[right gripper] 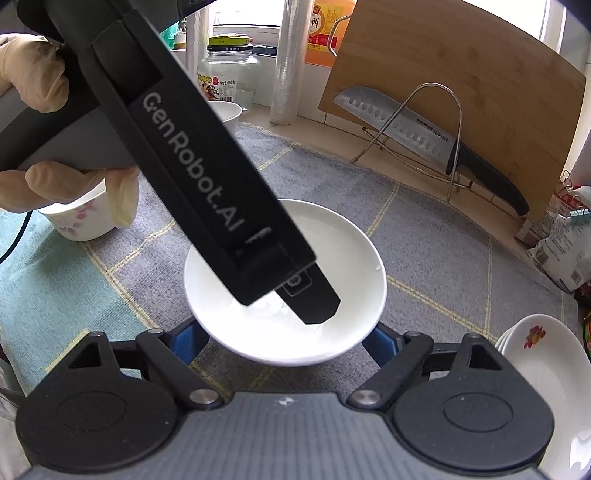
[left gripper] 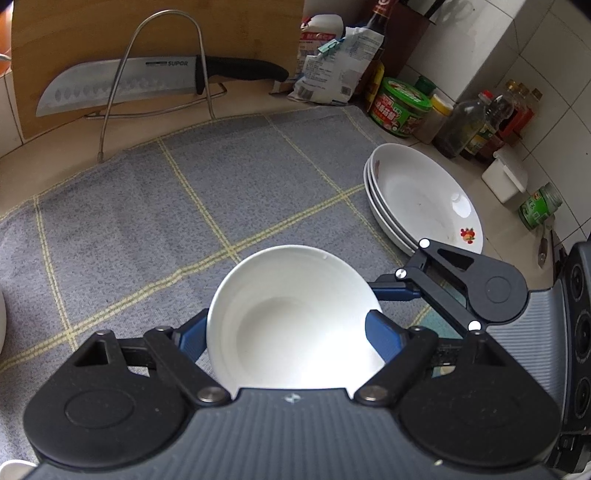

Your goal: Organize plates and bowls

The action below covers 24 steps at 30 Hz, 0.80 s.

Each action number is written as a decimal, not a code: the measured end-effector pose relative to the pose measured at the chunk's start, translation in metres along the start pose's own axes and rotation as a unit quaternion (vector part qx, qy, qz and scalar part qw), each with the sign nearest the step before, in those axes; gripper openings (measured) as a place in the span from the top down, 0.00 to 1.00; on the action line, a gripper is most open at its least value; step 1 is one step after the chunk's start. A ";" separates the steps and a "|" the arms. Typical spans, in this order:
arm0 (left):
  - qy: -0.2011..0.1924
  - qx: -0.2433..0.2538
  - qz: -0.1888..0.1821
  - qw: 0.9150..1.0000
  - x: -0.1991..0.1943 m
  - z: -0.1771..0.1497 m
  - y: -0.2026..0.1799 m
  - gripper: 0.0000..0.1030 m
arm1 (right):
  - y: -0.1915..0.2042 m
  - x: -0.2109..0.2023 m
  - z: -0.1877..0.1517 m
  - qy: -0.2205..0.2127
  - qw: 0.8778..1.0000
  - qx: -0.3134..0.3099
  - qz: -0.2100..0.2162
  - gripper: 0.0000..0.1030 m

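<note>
A plain white bowl hangs tilted over the grey checked cloth, and both grippers grip it. My left gripper has its blue pads pressed on the bowl's two sides. A finger of the right gripper reaches the bowl's right rim from the side. In the right wrist view the same bowl sits between the blue pads of my right gripper. The left gripper's finger crosses in front of it. A stack of white plates with a fruit print lies at the cloth's right edge.
A knife rests in a wire rack against an upright cutting board. Bottles and jars crowd the tiled back right corner. A gloved hand holds the left gripper above a small floral bowl; a glass jar stands behind.
</note>
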<state>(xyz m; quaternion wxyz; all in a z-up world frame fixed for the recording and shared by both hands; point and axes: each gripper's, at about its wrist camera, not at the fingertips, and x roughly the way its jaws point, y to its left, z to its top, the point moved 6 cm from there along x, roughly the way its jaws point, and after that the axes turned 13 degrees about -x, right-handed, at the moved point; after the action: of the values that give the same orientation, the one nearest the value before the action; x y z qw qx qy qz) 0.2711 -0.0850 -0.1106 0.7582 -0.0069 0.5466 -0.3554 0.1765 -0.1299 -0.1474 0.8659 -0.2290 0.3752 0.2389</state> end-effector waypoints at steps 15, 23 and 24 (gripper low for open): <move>-0.005 -0.001 0.000 1.000 0.004 0.005 0.004 0.16 | -0.005 0.008 0.001 0.000 1.000 0.010 -0.002 0.11; -0.001 -0.006 0.000 1.000 0.007 0.004 0.008 0.16 | -0.003 0.012 0.000 0.003 1.000 0.011 -0.002 0.11; -0.002 -0.006 0.001 1.000 0.008 0.004 0.008 0.16 | -0.004 0.012 0.000 0.002 1.000 0.012 -0.001 0.11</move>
<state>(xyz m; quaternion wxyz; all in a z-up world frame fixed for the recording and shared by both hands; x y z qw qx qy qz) 0.2801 -0.0848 -0.1183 0.7595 -0.0116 0.5471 -0.3517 0.1866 -0.1301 -0.1558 0.8679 -0.2199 0.3798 0.2329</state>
